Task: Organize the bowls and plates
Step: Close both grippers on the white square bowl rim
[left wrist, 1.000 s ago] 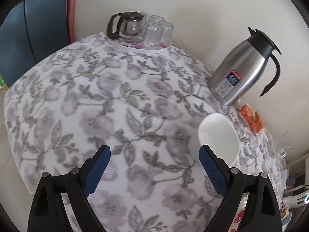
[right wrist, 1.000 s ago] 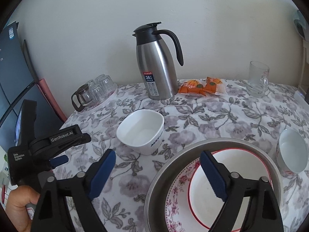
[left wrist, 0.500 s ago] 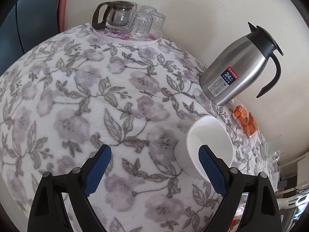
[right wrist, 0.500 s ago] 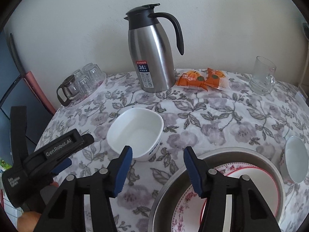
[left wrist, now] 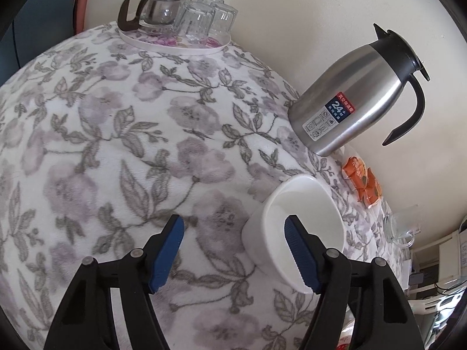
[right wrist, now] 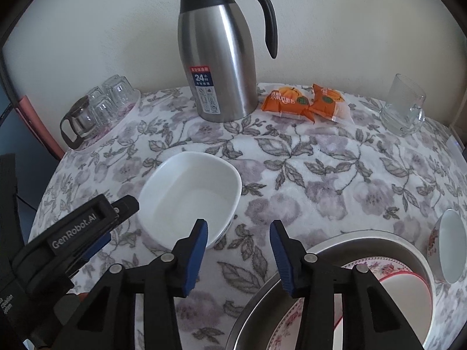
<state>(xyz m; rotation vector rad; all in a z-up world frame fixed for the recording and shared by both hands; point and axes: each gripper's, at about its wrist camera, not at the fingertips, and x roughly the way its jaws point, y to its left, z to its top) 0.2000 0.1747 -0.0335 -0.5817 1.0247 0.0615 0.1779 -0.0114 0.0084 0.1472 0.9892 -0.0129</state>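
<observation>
A white squarish bowl stands on the flowered tablecloth. My left gripper is open, its right finger over the bowl's near rim; it also shows in the right wrist view at the bowl's left side. My right gripper is open and empty, just in front of the bowl's right side. A metal basin at lower right holds a flowered plate and a red-rimmed plate. A small flowered bowl stands right of the basin.
A steel thermos jug stands at the back by the wall. A tray with a glass teapot and upturned glasses is at back left. Orange snack packets and a glass mug lie at back right.
Both grippers have moved forward toward the white bowl. Both sets of jaws have narrowed but stay open. The left finger now overlaps the bowl's rim.
</observation>
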